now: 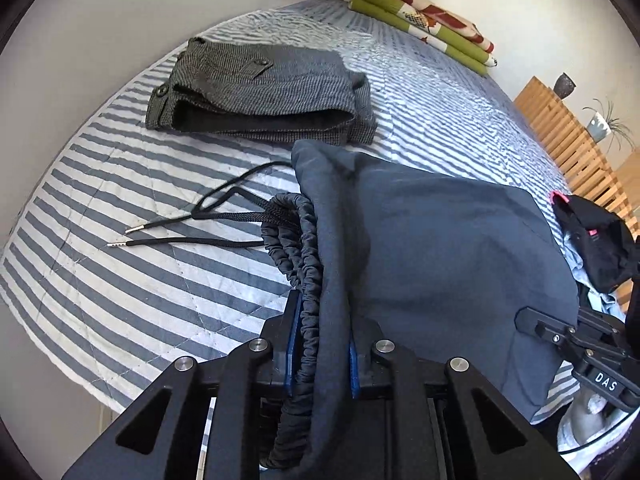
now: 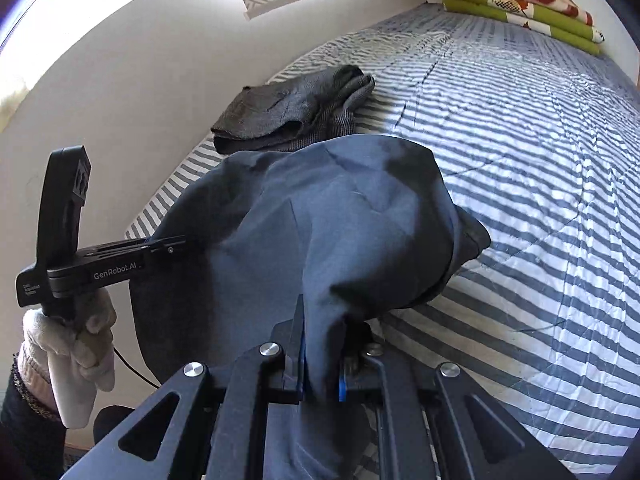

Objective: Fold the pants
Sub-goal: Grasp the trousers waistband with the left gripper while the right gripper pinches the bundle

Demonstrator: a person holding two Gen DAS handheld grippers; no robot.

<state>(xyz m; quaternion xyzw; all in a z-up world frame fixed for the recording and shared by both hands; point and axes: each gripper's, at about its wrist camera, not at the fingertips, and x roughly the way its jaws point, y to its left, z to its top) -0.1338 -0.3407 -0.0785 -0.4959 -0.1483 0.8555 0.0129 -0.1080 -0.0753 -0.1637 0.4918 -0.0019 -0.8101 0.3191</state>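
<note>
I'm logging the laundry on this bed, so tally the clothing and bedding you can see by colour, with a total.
Dark blue pants, held by both grippers: 1
Grey tweed pants, folded by the wall: 1
Black garment with pink trim, at the bed's edge: 1
Green and red patterned folded blanket, at the far end: 1
Total: 4

Striped bed (image 1: pixel 120 288) — white wall (image 2: pixel 152 80), slatted wood (image 1: pixel 560 128).
</note>
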